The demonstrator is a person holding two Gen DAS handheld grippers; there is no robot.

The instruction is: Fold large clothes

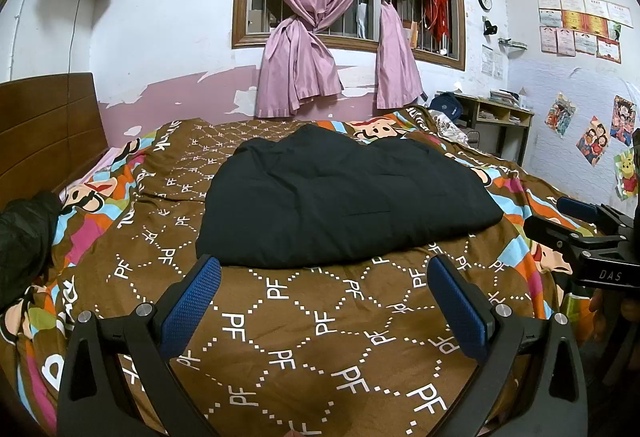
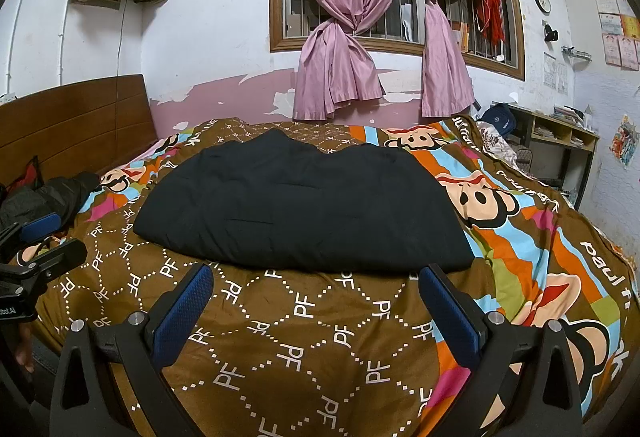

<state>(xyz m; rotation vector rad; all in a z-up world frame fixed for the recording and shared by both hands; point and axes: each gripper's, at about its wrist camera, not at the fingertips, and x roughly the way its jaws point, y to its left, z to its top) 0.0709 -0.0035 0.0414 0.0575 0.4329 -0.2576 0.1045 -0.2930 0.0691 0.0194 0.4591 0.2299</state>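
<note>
A large black padded garment [image 1: 344, 197] lies folded flat in the middle of the bed, on a brown patterned quilt [image 1: 320, 321]. It also shows in the right wrist view [image 2: 304, 205]. My left gripper [image 1: 324, 269] is open and empty, held above the quilt just in front of the garment's near edge. My right gripper [image 2: 316, 277] is open and empty too, at the same near edge. Each gripper shows at the side of the other's view, the right gripper [image 1: 580, 225] and the left gripper [image 2: 36, 233].
A second dark garment [image 1: 24, 237] lies bunched at the bed's left side by the wooden headboard [image 1: 48, 133]. Pink curtains [image 1: 320, 37] hang at the window behind the bed. A desk with shelves [image 1: 500, 117] stands at the far right.
</note>
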